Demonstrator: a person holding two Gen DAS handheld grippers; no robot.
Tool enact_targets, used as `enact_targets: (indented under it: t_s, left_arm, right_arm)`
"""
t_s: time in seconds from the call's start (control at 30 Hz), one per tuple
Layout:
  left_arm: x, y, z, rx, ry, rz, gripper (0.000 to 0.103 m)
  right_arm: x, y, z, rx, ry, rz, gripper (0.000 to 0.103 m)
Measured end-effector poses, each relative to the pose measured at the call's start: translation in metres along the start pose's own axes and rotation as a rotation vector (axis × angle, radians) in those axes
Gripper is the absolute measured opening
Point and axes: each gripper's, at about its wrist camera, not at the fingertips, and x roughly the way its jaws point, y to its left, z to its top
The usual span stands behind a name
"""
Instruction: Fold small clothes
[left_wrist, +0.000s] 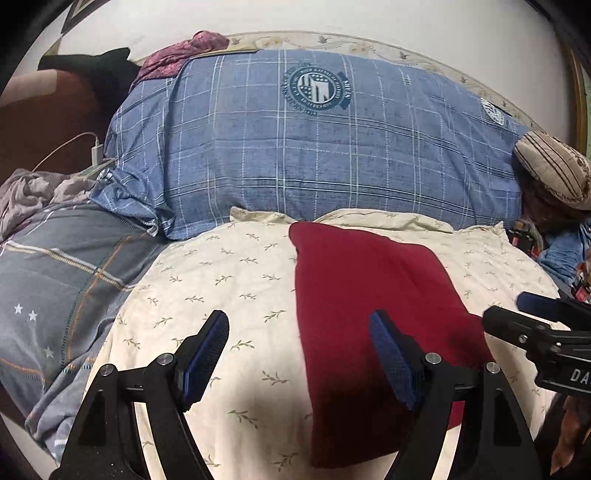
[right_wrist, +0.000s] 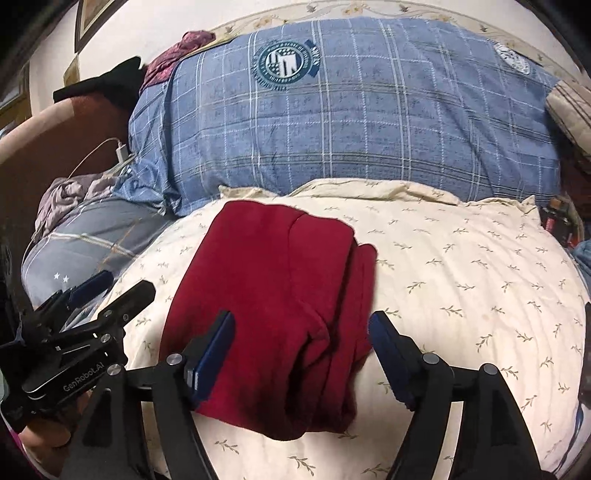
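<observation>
Red garment (right_wrist: 273, 295) folded on cream pillow (right_wrist: 461, 258), layered edge evident from right wrist only; left gripper (left_wrist: 299, 354) and right gripper (right_wrist: 301, 354) wide, empty.

1. Folded red garment (right_wrist: 273, 280): one.
2. Cream leaf-print pillow (right_wrist: 461, 266): one.
3. Blue plaid quilt (left_wrist: 314, 155): one, bearing two round crests.
4. Grey star-print cover (left_wrist: 55, 280): one.
5. Striped cushion (left_wrist: 554, 166): one.
6. White charger plug (left_wrist: 96, 153): one.
</observation>
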Motion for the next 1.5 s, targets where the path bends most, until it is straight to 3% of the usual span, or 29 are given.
enact_targets:
  t_s: [0.27, 1.5]
  left_arm:
    - [0.015, 0.006, 0.009, -0.020, 0.050, 0.010, 0.078]
    - [0.022, -0.008, 0.009, 0.011, 0.055, 0.038, 0.078]
  right_arm:
    - [0.007, 0.002, -0.004, -0.007, 0.018, -0.026, 0.085]
    - [0.022, 0.007, -0.012, -0.022, 0.078, -0.003, 0.085]
